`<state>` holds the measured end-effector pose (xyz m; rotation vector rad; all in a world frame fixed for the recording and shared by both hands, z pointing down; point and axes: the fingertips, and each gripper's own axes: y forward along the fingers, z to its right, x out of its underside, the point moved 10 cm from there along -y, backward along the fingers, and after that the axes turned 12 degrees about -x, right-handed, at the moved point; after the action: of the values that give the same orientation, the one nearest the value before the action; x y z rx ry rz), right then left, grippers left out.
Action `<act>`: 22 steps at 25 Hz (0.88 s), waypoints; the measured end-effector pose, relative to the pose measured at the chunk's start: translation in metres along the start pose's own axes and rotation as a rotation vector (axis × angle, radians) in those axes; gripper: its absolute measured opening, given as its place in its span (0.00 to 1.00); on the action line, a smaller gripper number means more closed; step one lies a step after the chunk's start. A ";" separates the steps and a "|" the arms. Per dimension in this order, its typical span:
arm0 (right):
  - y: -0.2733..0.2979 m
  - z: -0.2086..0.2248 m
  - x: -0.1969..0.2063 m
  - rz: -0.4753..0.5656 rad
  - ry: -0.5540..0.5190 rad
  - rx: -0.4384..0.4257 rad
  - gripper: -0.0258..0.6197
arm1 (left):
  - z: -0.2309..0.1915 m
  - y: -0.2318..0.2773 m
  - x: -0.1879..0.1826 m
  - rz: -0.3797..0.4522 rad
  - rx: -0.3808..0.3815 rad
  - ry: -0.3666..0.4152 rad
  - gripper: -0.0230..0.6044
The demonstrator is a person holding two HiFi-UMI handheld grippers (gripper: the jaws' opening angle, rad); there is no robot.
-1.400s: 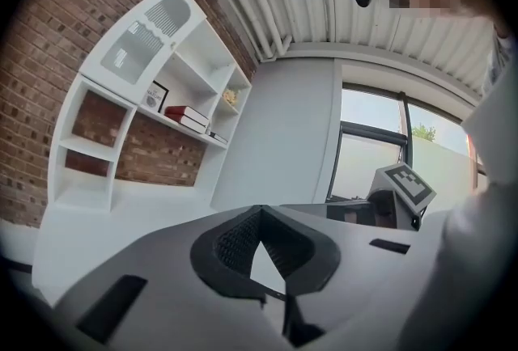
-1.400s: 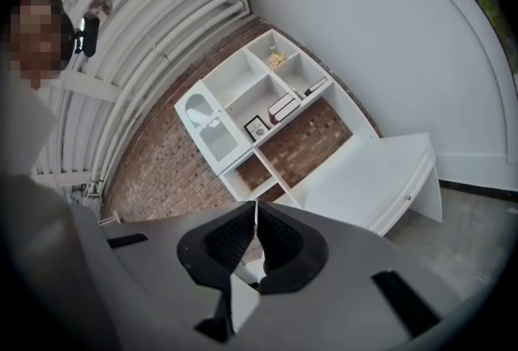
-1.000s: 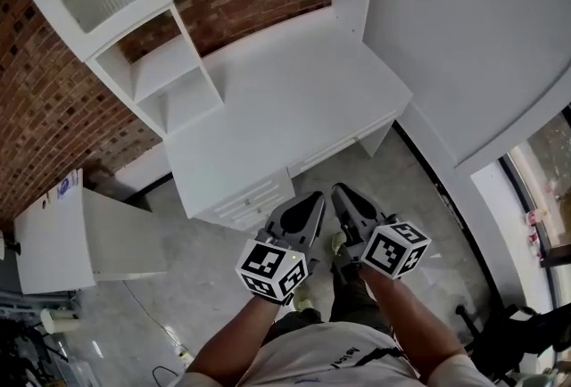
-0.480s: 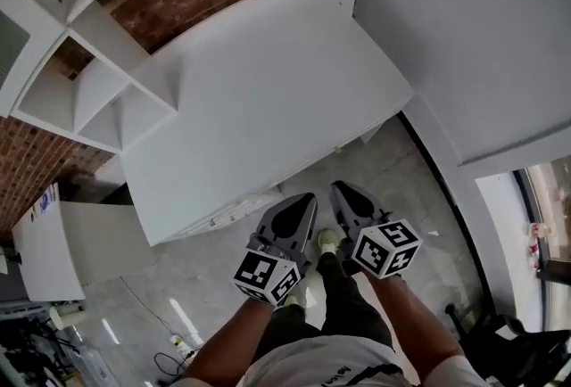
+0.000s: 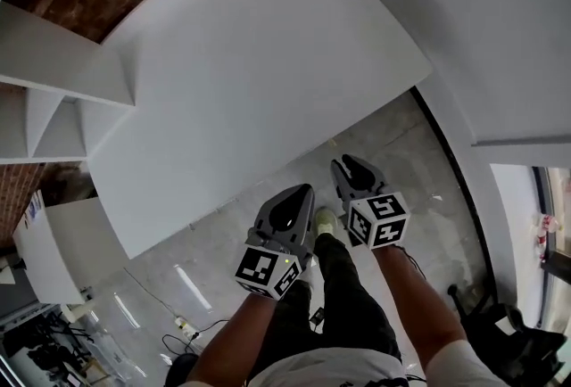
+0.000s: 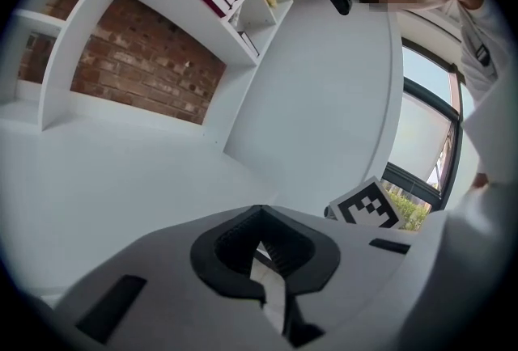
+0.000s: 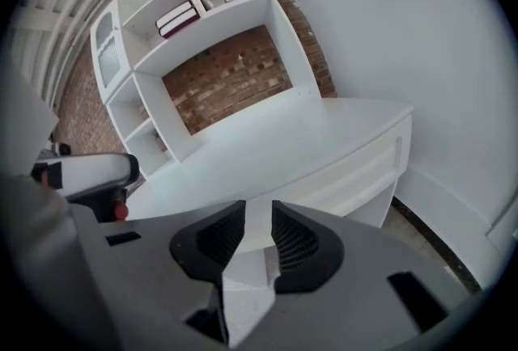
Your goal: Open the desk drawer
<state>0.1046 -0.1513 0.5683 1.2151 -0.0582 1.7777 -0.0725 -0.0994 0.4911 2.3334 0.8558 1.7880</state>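
Observation:
The white desk (image 5: 250,82) fills the middle of the head view, and its top hides the drawer there. In the right gripper view the drawer front (image 7: 360,170) shows closed under the desk top, ahead and to the right. My right gripper (image 7: 257,220) points at the desk's front with its jaws opening and nothing between them. It hangs over the floor just short of the desk edge (image 5: 343,167). My left gripper (image 5: 290,198) is beside it, shut and empty, its tips (image 6: 257,216) aimed across the desk top (image 6: 121,171).
White shelves with books (image 7: 174,18) stand on the desk's back against a brick wall (image 7: 222,74). A white wall (image 5: 482,28) closes the right side. A low white cabinet (image 5: 53,242) sits left. A power strip and cable (image 5: 183,323) lie on the floor by my shoe (image 5: 326,220).
The view has sunk toward the desk, which looks larger; the side drawers and shelves slid out of sight. Both grippers came down and now sit just off the desk's front edge.

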 end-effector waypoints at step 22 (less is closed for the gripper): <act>0.085 0.056 0.031 -0.202 -0.197 0.056 0.17 | -0.018 0.054 0.043 -0.086 -0.013 -0.014 0.05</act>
<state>0.0813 -0.2063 0.6568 1.3835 0.0008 1.4907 -0.0612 -0.1289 0.5551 2.2612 0.9248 1.7365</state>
